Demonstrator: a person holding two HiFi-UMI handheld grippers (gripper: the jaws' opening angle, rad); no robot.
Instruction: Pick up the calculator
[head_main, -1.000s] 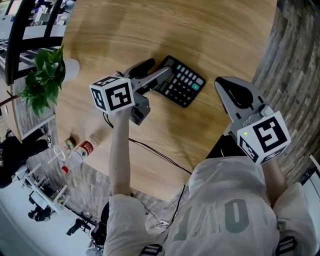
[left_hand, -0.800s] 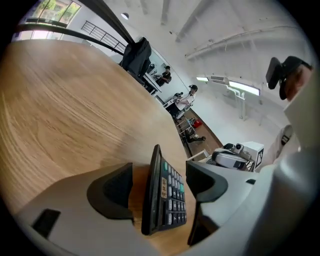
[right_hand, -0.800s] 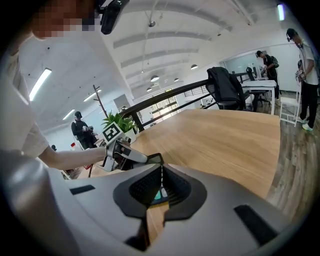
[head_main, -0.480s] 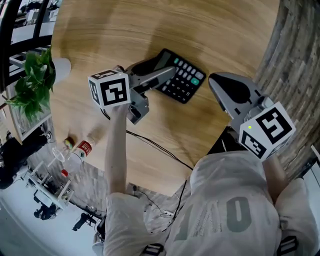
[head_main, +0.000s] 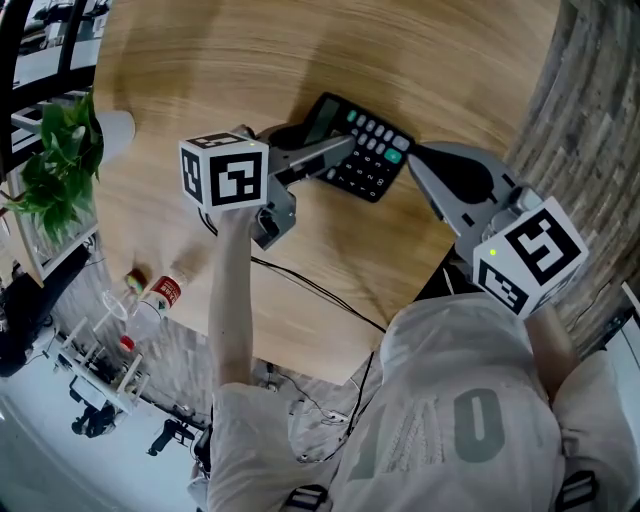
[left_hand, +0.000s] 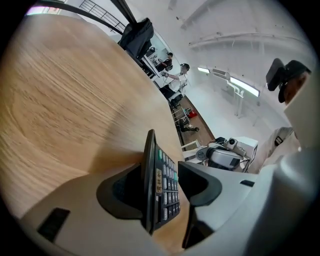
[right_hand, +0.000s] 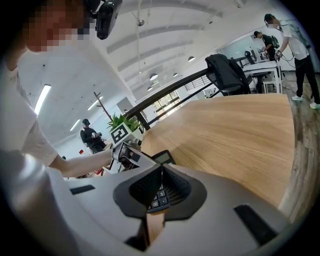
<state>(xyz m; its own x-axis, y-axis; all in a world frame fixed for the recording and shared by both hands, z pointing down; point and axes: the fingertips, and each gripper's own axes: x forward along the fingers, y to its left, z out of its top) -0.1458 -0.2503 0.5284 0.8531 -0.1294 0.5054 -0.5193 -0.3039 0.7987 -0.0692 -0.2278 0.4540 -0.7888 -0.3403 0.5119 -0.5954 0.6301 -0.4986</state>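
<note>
Left hand-held gripper (left_hand: 160, 170) just closing round calculator (head_main: 370, 155), unclamped; right hand-held gripper (right_hand: 161, 172) together. We're risking one jaw shoving it along bench (head_main: 300, 50).

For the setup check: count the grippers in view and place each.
2. The left gripper straddles the calculator on the table, its jaws having just been closing. The right gripper, shut and empty, points at the calculator's right end.
</note>
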